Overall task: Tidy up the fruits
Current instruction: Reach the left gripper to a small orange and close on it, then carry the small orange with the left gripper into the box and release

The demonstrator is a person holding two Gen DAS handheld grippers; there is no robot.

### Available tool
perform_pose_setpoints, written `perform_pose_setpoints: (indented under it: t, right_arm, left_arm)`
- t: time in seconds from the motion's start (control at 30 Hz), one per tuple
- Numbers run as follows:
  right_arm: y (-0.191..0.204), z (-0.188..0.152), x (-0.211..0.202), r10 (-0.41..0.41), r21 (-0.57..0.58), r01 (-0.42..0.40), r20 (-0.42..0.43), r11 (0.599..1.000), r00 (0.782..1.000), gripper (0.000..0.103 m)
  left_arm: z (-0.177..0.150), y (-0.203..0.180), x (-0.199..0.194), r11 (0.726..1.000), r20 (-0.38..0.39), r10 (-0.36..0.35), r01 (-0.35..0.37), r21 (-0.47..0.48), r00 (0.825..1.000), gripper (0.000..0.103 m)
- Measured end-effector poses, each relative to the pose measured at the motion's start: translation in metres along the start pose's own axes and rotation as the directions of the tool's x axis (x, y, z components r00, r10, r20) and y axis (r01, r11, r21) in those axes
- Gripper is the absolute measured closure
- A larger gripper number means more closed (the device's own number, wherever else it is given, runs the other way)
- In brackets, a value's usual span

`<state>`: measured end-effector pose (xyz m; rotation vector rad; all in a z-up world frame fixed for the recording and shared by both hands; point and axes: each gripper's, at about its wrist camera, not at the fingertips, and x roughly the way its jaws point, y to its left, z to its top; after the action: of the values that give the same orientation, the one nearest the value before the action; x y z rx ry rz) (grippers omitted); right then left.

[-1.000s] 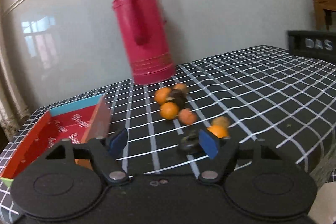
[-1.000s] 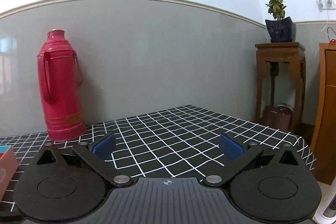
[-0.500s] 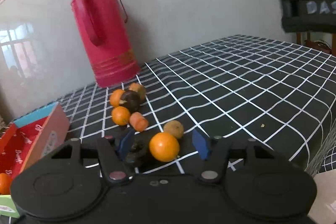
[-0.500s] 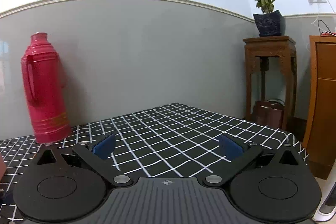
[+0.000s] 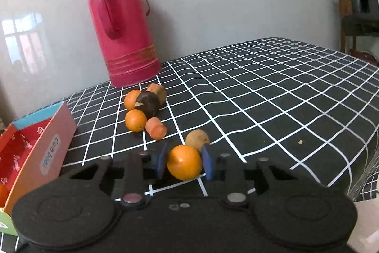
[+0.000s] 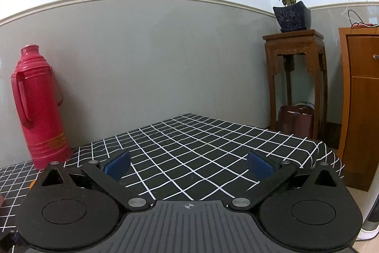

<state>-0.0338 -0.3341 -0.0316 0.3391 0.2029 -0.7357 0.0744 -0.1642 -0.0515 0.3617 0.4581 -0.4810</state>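
In the left wrist view my left gripper (image 5: 184,161) is shut on an orange (image 5: 184,165), its blue pads pressed to both sides, low over the checked tablecloth (image 5: 260,96). A tan round fruit (image 5: 197,138) sits just behind it. Farther back lie a carrot piece (image 5: 155,128), two small oranges (image 5: 135,120), a dark fruit (image 5: 148,101) and a brown piece (image 5: 156,90). A red and blue box (image 5: 35,141) stands at the left, with something orange at its near end. My right gripper (image 6: 188,164) is open and empty above the table.
A tall red thermos (image 5: 123,23) stands by the wall behind the fruit; it also shows in the right wrist view (image 6: 38,108). A wooden stand with a potted plant (image 6: 293,77) and a cabinet (image 6: 360,106) are beyond the table's right edge.
My left gripper swung right from the box to the fruit and closed its jaws on the orange. My right gripper stayed open and panned slightly.
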Motion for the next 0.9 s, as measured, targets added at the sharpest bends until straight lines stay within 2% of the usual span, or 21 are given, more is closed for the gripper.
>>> perform_pose_setpoints:
  t: [0.3, 0.4, 0.53, 0.6, 0.73, 0.9]
  right_arm:
    - [0.003, -0.001, -0.002, 0.007, -0.013, -0.007, 0.013, 1.0, 1.0, 0.0]
    - [0.004, -0.002, -0.002, 0.001, -0.019, -0.001, 0.012, 1.0, 1.0, 0.0]
    - [0.008, -0.002, -0.003, -0.044, -0.05, 0.046, 0.029, 0.998, 0.999, 0.0]
    - [0.01, -0.002, -0.002, -0.062, -0.056, 0.064, 0.036, 0.996, 0.997, 0.0]
    - [0.014, -0.002, -0.004, -0.059, -0.05, 0.061, 0.04, 0.997, 0.997, 0.0]
    - [0.029, -0.005, -0.006, -0.009, -0.069, 0.011, 0.027, 0.998, 1.0, 0.0]
  left_arm:
    - [0.001, -0.003, -0.012, 0.999, 0.063, 0.039, -0.041, 0.015, 0.997, 0.081]
    - [0.003, 0.001, -0.018, 0.996, 0.103, 0.092, -0.094, 0.011, 0.99, 0.081]
    - [0.008, 0.017, -0.026, 0.983, 0.146, 0.184, -0.181, -0.034, 0.972, 0.081]
    - [0.011, 0.031, -0.028, 0.97, 0.153, 0.239, -0.23, -0.072, 0.959, 0.081]
    - [0.016, 0.061, -0.035, 0.929, 0.16, 0.363, -0.343, -0.142, 0.918, 0.081]
    - [0.018, 0.101, -0.034, 0.862, 0.089, 0.487, -0.462, -0.21, 0.869, 0.081]
